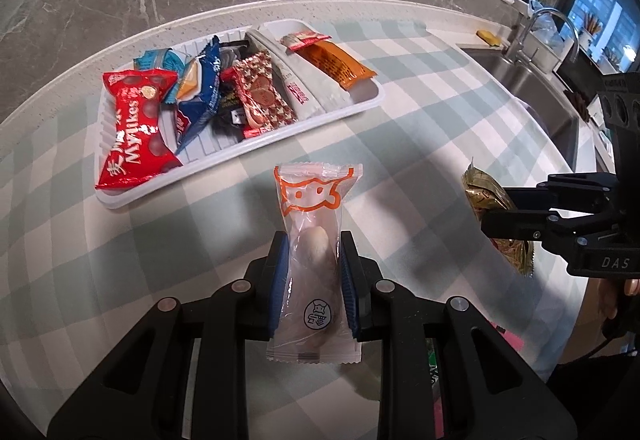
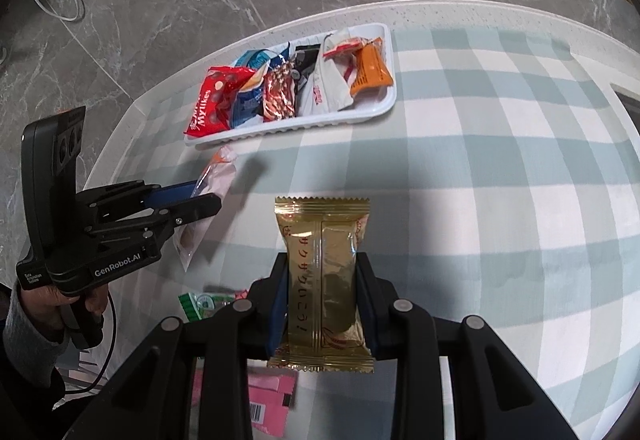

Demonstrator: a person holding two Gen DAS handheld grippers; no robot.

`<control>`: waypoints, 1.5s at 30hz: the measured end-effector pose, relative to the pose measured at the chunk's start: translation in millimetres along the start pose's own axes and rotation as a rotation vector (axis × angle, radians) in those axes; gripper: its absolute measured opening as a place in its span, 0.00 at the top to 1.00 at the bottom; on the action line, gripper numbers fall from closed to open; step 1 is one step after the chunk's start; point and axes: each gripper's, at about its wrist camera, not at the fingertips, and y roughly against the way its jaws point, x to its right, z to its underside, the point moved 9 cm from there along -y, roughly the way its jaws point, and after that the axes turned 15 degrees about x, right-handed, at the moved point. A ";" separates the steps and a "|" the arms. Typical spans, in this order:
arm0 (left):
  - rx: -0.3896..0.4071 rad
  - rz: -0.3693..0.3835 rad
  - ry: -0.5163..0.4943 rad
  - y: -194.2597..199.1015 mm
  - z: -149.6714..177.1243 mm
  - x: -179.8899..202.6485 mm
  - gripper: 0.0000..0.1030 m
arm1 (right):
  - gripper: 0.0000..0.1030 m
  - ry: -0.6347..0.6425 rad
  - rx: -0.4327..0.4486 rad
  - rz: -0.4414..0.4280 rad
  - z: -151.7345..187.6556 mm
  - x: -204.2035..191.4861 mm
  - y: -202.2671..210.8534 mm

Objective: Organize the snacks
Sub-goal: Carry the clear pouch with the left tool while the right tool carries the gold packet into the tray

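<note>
The clear snack packet with the orange cat face is pinched in the jaws of the left gripper, up in the air above the tabletop. The gold snack packet is pinched the same way in the right gripper, and it is off the tabletop too. So both sets of jaws are squeezed tight, each on one snack.

Ahead of both is the white tray. It already has many snacks in it: a red Mylikes bag, a blue packet, a red and gold packet, a long white packet and an orange packet. The left end is piled up. The right end, by the orange packet, has a little more room.

This looks like the carrying step: two snacks picked up, not yet put away. Next, each one should go over the tray and be let go low, so nothing slides out. A pink box and a green packet lie on the near side, probably waiting their turn.
</note>
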 end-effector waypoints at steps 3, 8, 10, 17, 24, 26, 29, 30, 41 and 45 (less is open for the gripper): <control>0.005 -0.004 0.003 0.5 -3.5 -3.7 0.78 | 0.67 0.009 0.005 -0.004 -6.2 -1.9 -2.6; 0.012 -0.006 0.006 1.0 -8.9 -7.5 0.78 | 0.67 0.023 0.013 -0.012 -17.3 -5.3 -8.0; 0.015 -0.009 0.006 0.6 -11.4 -9.2 0.78 | 0.67 0.025 0.016 -0.014 -20.3 -6.1 -9.3; 0.022 -0.011 0.009 -1.8 -18.5 -12.9 0.78 | 0.67 0.044 0.022 -0.019 -34.2 -9.7 -17.5; 0.027 -0.016 0.018 -3.1 -22.1 -17.1 0.78 | 0.67 0.058 0.027 -0.026 -45.9 -13.4 -25.3; 0.028 -0.017 0.021 -3.8 -23.3 -17.7 0.78 | 0.67 0.061 0.028 -0.028 -48.7 -14.6 -27.7; 0.030 -0.020 0.023 -4.4 -25.2 -19.7 0.78 | 0.67 0.069 0.027 -0.032 -52.4 -16.3 -31.4; 0.031 -0.022 0.024 -4.5 -25.6 -19.9 0.78 | 0.67 0.072 0.027 -0.033 -53.5 -17.0 -32.4; 0.038 -0.033 0.047 -11.0 -37.4 -34.0 0.78 | 0.67 0.100 0.030 -0.045 -69.1 -25.1 -46.2; 0.042 -0.039 0.052 -12.8 -42.0 -39.6 0.78 | 0.67 0.108 0.032 -0.050 -75.9 -27.4 -51.5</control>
